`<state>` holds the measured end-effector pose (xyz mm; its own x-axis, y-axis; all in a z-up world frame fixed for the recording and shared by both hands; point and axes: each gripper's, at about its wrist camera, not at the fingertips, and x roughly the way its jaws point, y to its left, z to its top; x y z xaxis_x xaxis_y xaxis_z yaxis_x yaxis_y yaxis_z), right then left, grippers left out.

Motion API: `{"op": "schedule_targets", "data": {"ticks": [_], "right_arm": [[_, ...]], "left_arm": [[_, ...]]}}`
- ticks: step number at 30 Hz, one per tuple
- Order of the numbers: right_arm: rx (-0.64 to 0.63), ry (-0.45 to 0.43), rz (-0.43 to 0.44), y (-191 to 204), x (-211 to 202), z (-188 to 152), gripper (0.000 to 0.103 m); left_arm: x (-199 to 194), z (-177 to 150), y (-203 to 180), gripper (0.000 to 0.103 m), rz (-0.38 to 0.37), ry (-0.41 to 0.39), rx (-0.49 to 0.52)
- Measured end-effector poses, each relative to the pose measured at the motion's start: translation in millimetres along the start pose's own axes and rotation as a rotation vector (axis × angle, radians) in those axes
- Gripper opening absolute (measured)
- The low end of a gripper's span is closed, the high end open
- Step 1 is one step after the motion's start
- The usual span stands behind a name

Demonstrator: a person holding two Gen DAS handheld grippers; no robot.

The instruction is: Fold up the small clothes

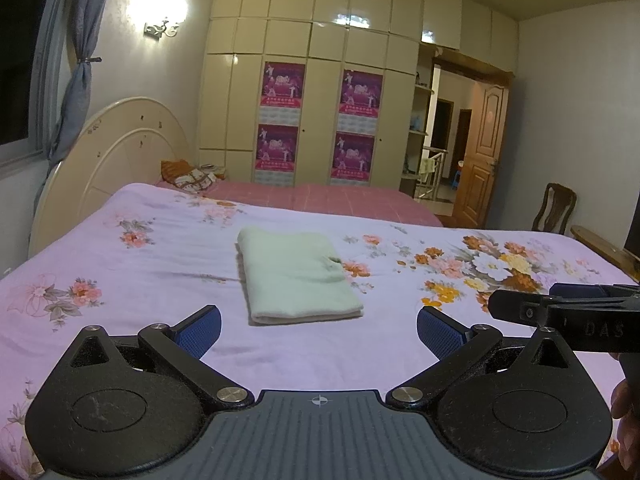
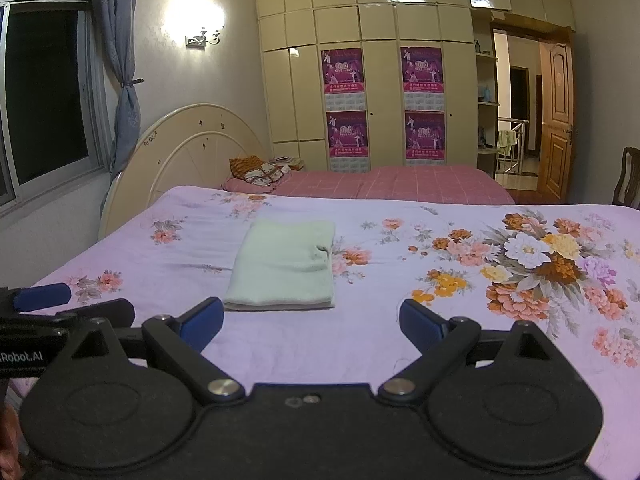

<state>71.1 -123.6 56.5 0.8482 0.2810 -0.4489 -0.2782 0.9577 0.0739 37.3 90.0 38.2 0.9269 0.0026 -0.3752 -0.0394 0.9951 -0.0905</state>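
Lilac floral bedsheet (image 1: pixel 120 280) stretches away underfoot of both tools, covering the near bed from edge to edge. Closest to me, the left gripper (image 1: pixel 319 326) hovers low over the sheet with its blue-padded fingers (image 1: pixel 202 330) spread wide and holding nothing; the right gripper (image 2: pixel 311 320) hangs just beside it, likewise spread and empty. Lettering on the right tool's side reads "DAS", and the left tool's body shows "Robot.AI", its start cut off.

Straight ahead of both, a little beyond the fingertips, lies the pale green folded cloth (image 1: pixel 296 276), a neat rectangle flat on the sheet, untouched. Its long axis runs away from the grippers, short edge nearest them. It sits nearly centred for the left gripper and slightly left of centre for the right, so the left looks marginally better placed. It appears already folded, so I judge the job near done.

Farther off stand a pink checked bed (image 2: pixel 400 184), a cream wardrobe (image 2: pixel 376 92) bearing purple posters (image 2: pixel 343 70) with unreadable script, and an open wooden door (image 2: pixel 556 120).
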Motion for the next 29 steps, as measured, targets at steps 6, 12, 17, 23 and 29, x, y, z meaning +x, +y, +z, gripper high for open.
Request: {"op": "schedule_targets", "data": {"ticks": [6, 12, 17, 23, 29], "right_arm": [[-0.005, -0.003, 0.001, -0.6, 0.1, 0.1, 0.094], [-0.009, -0.003, 0.003, -4.1, 0.7, 1.0, 0.094], [-0.010, -0.004, 0.003, -3.2, 0.8, 0.9, 0.094], [-0.011, -0.003, 0.003, -4.0, 1.3, 1.2, 0.094], [-0.026, 0.000, 0.012, -5.9, 5.3, 4.5, 0.094]], "left_arm": [[-0.1, -0.1, -0.9, 0.103, 0.001, 0.000, 0.001], [1.1, 1.2, -1.7, 0.103, 0.008, -0.002, -0.001], [2.9, 2.1, -1.5, 0.103, 0.011, -0.009, 0.001], [5.5, 3.5, -0.1, 0.103, -0.018, -0.009, 0.023], [6.5, 4.5, -1.5, 0.103, -0.008, -0.019, 0.038]]}}
